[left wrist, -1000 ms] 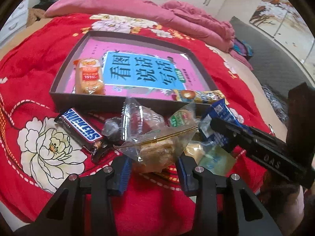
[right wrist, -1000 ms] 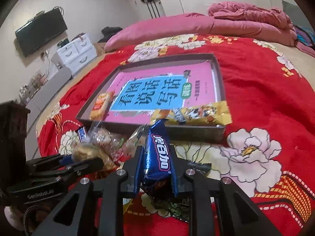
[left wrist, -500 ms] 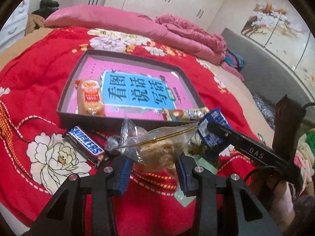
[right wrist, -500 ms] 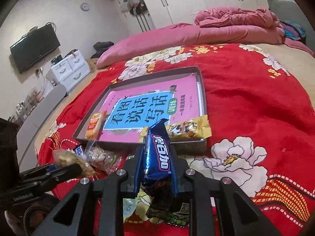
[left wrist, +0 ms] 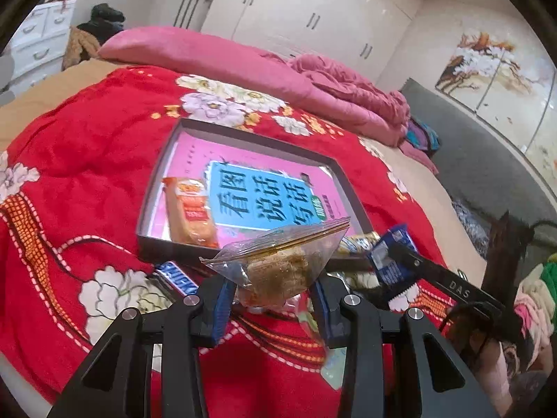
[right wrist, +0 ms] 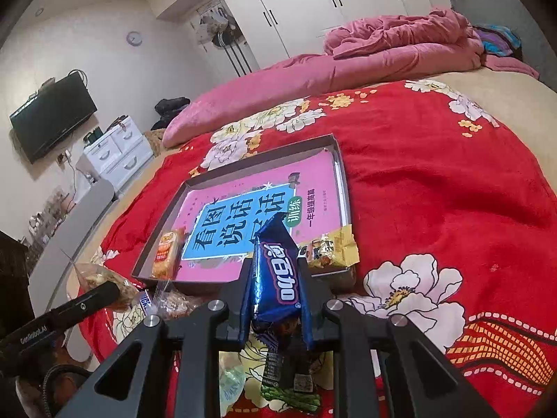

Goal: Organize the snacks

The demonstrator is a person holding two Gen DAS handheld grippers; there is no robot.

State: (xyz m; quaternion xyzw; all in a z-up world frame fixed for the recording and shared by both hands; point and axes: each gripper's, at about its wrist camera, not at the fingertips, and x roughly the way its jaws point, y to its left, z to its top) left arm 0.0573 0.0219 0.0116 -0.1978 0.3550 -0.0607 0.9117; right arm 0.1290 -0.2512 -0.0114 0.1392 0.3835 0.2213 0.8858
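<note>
My left gripper (left wrist: 273,294) is shut on a clear bag of brown snacks (left wrist: 278,264) and holds it above the red blanket, in front of the dark tray (left wrist: 153,195). My right gripper (right wrist: 276,299) is shut on a blue Oreo pack (right wrist: 278,278), also lifted near the tray's (right wrist: 339,160) front edge. The tray holds a pink book (left wrist: 257,188), an orange cracker pack (left wrist: 189,212) at its left and a yellow snack pack (right wrist: 330,250) on its front right rim. A Snickers bar (left wrist: 175,278) lies on the blanket by my left gripper.
Loose wrappers lie on the blanket under my right gripper, a green one (right wrist: 289,390) among them. A pink duvet (right wrist: 348,59) is piled at the bed's far side. White drawers (right wrist: 115,153) and a TV (right wrist: 52,118) stand at the left.
Both grippers have risen with their snacks and tilted up, so the tray now lies lower and farther in both views. The clear bag has lifted off the pile of snacks.
</note>
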